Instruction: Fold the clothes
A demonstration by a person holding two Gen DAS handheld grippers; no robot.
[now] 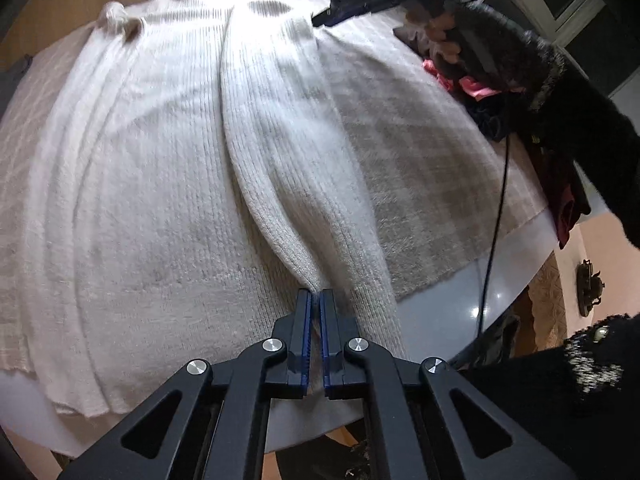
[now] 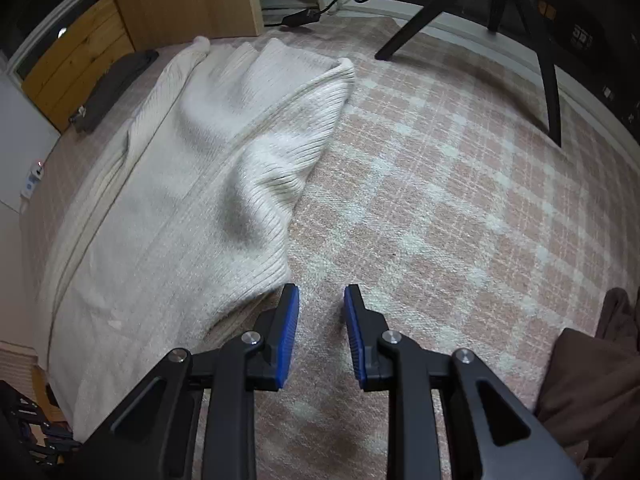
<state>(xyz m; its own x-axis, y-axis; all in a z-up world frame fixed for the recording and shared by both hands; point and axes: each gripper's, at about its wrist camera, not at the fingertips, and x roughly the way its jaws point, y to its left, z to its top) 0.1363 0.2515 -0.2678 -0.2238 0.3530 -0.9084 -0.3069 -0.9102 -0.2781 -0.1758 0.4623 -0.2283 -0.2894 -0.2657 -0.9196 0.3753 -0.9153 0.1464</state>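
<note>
The checked pink-and-white blanket [image 2: 440, 184] covers the table [image 1: 448, 312], whose bare glossy edge shows beyond the blanket's near-right border in your left wrist view. On this blanket lies the white ribbed sweater [image 1: 160, 184], the landmark for everything that follows; it is spread lengthwise away from you, with one long flap folded over its middle. To the right of the sweater, at the blanket's far edge, sits a dark heap of clothes [image 1: 500, 80] with pink fabric showing in it. A black cable [image 1: 496, 216] runs down the blanket on that same side, well apart from the sweater. Beyond the sweater's far end stand black stand legs [image 2: 520, 40]. Left of the sweater, near its far end, rests a dark grey folded cloth [image 2: 112, 88].

Your left tool [image 1: 316, 300] is closed on the near tip of the sweater's folded flap, the knit gathered between its blue pads. Your right tool [image 2: 321, 300] stands partly open over bare blanket just beside the sweater's near-right edge; nothing lies between its pads. Your right tool also appears in the left wrist view at the sweater's far right corner [image 1: 324, 20].
</note>
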